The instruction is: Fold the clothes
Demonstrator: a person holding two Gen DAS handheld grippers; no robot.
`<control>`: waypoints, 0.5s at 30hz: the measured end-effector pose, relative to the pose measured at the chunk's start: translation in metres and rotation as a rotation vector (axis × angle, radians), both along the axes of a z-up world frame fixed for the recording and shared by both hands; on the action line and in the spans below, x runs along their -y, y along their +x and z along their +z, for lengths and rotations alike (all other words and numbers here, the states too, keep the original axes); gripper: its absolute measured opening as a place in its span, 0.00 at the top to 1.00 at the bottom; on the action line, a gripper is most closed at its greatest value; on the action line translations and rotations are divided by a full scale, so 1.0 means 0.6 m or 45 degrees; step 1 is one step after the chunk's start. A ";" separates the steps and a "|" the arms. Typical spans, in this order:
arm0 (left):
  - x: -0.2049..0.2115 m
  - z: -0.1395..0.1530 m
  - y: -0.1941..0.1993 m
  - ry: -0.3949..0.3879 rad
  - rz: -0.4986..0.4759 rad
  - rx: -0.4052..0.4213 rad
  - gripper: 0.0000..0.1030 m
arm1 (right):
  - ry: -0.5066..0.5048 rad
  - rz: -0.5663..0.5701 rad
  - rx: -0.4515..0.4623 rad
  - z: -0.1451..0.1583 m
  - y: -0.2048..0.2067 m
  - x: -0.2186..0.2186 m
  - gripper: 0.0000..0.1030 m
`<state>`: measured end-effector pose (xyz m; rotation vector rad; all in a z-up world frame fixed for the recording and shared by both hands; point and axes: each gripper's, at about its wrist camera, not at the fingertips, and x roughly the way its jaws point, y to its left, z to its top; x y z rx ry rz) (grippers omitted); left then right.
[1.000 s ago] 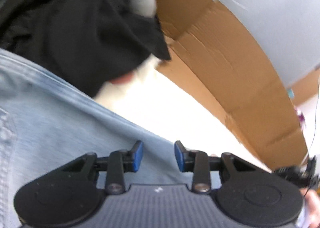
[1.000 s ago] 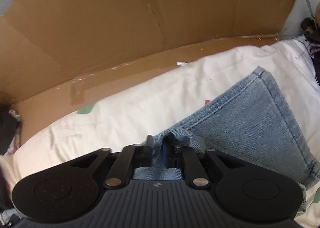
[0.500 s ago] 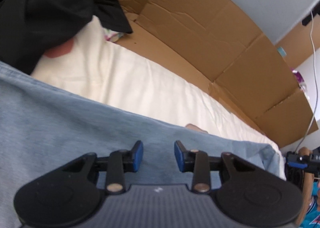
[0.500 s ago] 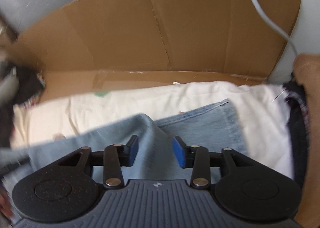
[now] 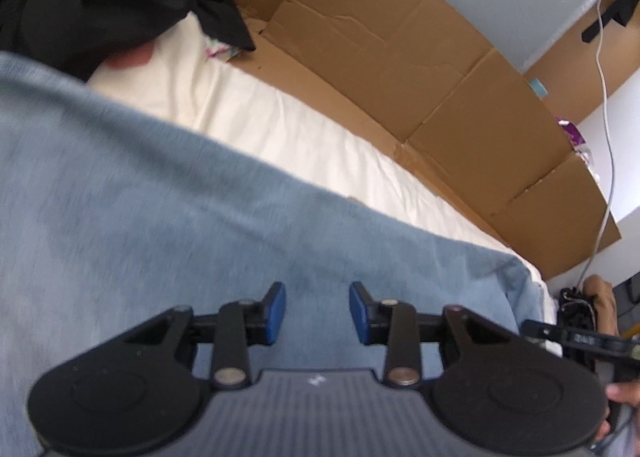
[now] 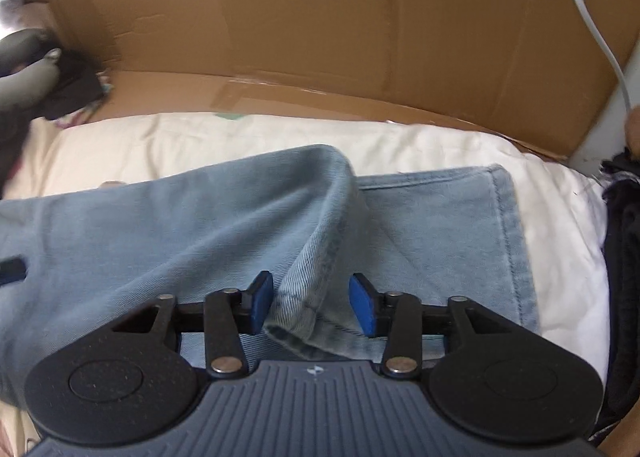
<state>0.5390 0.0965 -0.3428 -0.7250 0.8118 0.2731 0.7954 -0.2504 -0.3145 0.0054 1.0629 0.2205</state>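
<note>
While one jeans (image 6: 168,241) lies flat | two grippers: left gripper (image 5: 317,311) agape, empty | right gripper (image 6: 311,305) closing, hem between.

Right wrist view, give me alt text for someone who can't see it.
The right claw has just been closing around a folded hem of light blue jeans, its pads not clearly pressing it. The jeans lie on a cream sheet, with brown cardboard behind.
</note>
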 end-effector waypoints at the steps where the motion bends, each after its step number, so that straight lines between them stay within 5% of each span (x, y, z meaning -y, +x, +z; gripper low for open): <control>1: 0.002 0.001 -0.005 0.000 -0.004 0.002 0.65 | -0.001 -0.017 -0.006 0.000 0.003 0.006 0.82; 4: 0.006 0.003 -0.015 -0.007 -0.020 0.009 0.65 | -0.057 -0.032 0.019 0.012 0.013 0.021 0.90; 15: 0.049 0.011 0.005 -0.046 -0.165 0.045 0.65 | -0.258 0.010 0.072 0.047 0.080 0.064 0.92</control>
